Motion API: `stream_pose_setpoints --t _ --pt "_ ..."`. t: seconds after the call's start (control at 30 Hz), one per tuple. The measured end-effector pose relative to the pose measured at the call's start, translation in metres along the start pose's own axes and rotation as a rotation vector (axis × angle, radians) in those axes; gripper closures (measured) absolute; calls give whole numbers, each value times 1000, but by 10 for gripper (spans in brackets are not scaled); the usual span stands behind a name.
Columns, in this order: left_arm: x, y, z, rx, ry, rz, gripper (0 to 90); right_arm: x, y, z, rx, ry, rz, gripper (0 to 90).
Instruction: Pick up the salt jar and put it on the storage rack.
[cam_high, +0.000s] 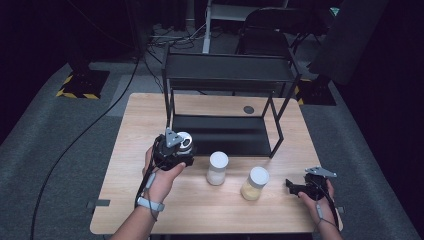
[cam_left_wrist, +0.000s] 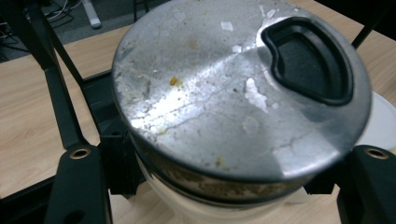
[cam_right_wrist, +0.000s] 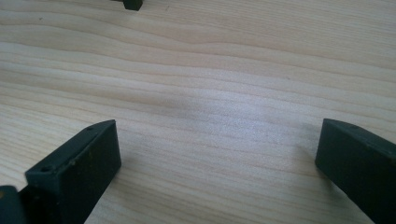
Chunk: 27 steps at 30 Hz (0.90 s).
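The left gripper has its fingers clamped on a white jar with a scuffed metal lid, near the black shelf rack. The right gripper rests wide apart, holding nothing, on the wooden bench.

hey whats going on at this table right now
A person is working at a wooden table with a gripper in each hand. The left gripper is shut on a jar with a worn metal lid, held in front of the lower shelf of a black two-tier rack. Two more white-lidded jars stand on the table: the middle jar and the right-hand jar. The right gripper sits near the table's right edge, fingers open with nothing between them.
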<state>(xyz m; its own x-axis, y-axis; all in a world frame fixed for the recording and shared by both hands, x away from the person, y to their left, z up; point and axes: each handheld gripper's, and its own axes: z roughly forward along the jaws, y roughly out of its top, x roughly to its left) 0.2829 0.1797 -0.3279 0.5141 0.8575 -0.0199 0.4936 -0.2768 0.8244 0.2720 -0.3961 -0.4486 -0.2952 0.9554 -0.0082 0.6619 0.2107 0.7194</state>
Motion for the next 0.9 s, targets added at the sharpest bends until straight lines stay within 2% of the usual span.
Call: stream_pose_setpoints --t 0.23,0.43,0.57,0.9 --pt "5 7 16 -15 5 -7 304 0 0 0 0 0 0 0" --pt "9 13 33 -30 12 7 303 0 0 0 0 0 0 0" --pt "10 19 44 -22 17 17 303 0 0 0 0 0 0 0" --pt "21 20 73 -18 18 4 303 0 0 0 0 -1 2 0"
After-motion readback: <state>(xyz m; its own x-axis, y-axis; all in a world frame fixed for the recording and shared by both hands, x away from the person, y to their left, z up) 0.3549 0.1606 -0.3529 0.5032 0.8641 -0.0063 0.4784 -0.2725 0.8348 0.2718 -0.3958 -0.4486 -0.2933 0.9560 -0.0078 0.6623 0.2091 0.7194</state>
